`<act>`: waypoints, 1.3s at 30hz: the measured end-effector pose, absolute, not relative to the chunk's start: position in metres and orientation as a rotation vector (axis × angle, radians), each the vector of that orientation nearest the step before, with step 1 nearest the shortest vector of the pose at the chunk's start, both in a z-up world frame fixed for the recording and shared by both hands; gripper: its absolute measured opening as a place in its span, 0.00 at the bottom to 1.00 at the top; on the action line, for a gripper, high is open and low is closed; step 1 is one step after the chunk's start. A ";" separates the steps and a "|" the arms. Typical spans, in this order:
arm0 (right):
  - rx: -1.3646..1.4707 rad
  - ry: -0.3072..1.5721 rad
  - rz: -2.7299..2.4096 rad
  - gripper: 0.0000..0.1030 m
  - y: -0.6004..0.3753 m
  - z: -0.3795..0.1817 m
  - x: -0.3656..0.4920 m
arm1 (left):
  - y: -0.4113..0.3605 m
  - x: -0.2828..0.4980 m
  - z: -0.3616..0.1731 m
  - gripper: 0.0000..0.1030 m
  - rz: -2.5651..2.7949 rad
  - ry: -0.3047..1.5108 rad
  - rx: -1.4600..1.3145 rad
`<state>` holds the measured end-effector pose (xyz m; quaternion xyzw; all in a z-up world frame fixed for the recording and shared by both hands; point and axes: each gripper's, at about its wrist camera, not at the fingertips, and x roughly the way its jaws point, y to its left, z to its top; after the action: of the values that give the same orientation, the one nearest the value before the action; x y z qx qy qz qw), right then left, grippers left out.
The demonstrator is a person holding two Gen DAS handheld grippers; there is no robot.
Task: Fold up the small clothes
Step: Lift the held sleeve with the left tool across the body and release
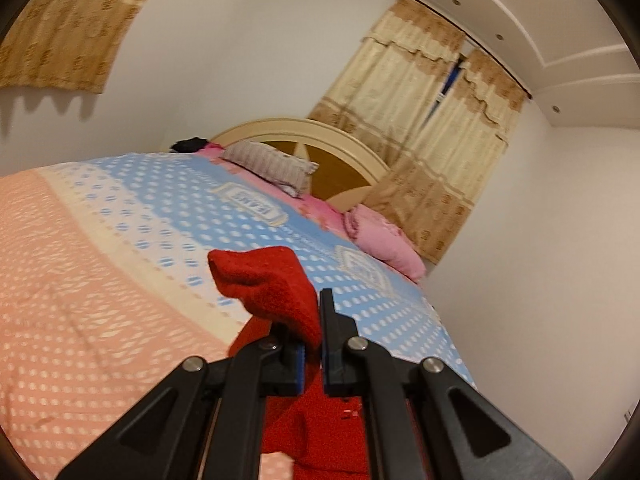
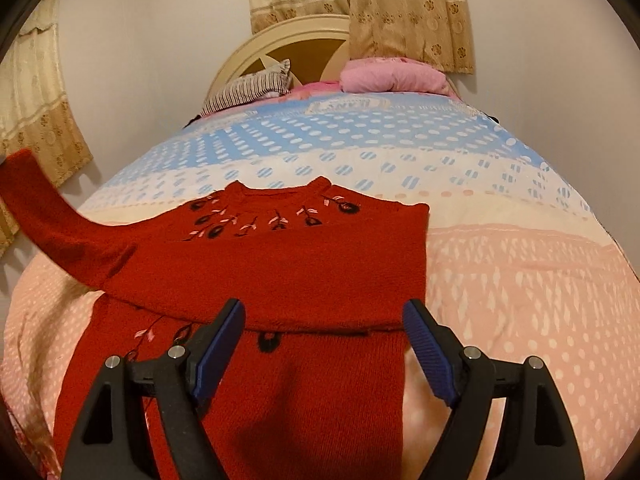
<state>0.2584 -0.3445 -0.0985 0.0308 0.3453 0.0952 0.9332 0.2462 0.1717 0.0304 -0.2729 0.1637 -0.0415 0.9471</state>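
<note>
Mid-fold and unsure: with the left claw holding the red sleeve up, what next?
Probably carry the left claw across and lay the red knitted sweater's sleeve on its folded body: the opposite side is already tucked, and the right claw is open.

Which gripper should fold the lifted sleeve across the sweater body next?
Left. The left gripper is shut on the red knitted sweater's sleeve, already raised off the bed. The right gripper is open, holding nothing.

red sweater, pink-and-blue dotted bedspread
</note>
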 end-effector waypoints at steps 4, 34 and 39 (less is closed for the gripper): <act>0.068 0.706 0.226 0.80 -0.346 -0.097 0.246 | 0.138 0.259 0.041 0.05 -0.139 0.340 -0.526; 0.143 0.786 0.257 0.80 -0.377 -0.148 0.207 | -0.160 0.329 -0.056 0.21 -0.294 0.629 -0.023; 0.158 0.796 0.260 0.81 -0.379 -0.150 0.208 | -0.147 0.295 -0.046 0.72 -0.278 0.556 0.091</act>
<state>0.2079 -0.3789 -0.1505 0.0767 0.3859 0.1263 0.9106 0.2953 -0.1466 -0.0464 0.0449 0.2732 -0.1365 0.9511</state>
